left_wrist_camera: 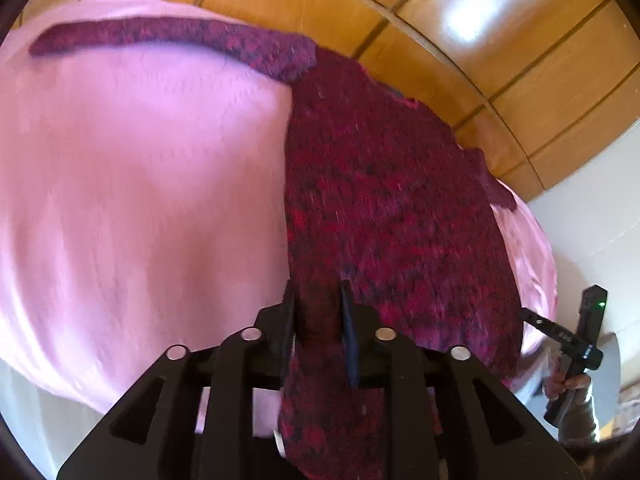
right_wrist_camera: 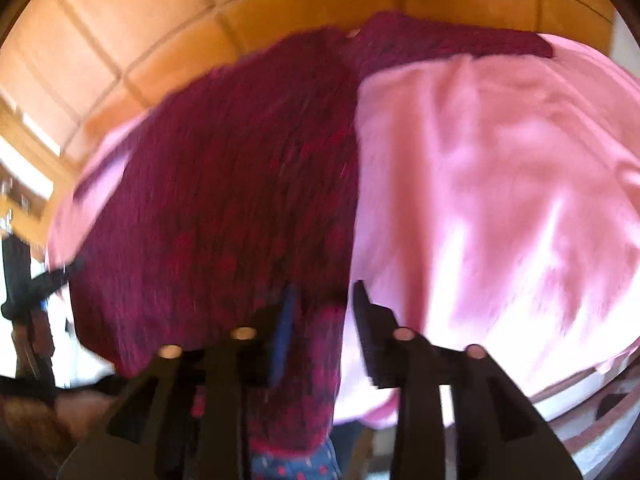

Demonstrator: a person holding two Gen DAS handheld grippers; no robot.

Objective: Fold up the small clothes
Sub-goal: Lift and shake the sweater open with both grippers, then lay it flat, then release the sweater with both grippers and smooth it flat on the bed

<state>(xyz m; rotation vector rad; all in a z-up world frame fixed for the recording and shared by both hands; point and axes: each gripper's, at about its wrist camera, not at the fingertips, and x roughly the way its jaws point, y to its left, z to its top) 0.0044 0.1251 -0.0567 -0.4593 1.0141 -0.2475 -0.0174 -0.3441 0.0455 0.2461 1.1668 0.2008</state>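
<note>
Item: dark red knitted sweater, spread over a pink cloth (wooden floor beyond). Left gripper: jaws narrowly apart, a fold of sweater between them. Right gripper: jaws half open, sweater hem between, pads not pressing.

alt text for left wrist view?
Left tongs grip a fold of dark red knitted garment, which lies over a pink cloth above an orange tiled floor. Right tongs' handle, in a hand, shows at right.

blur: right wrist view | sweater hem: cut off below
</note>
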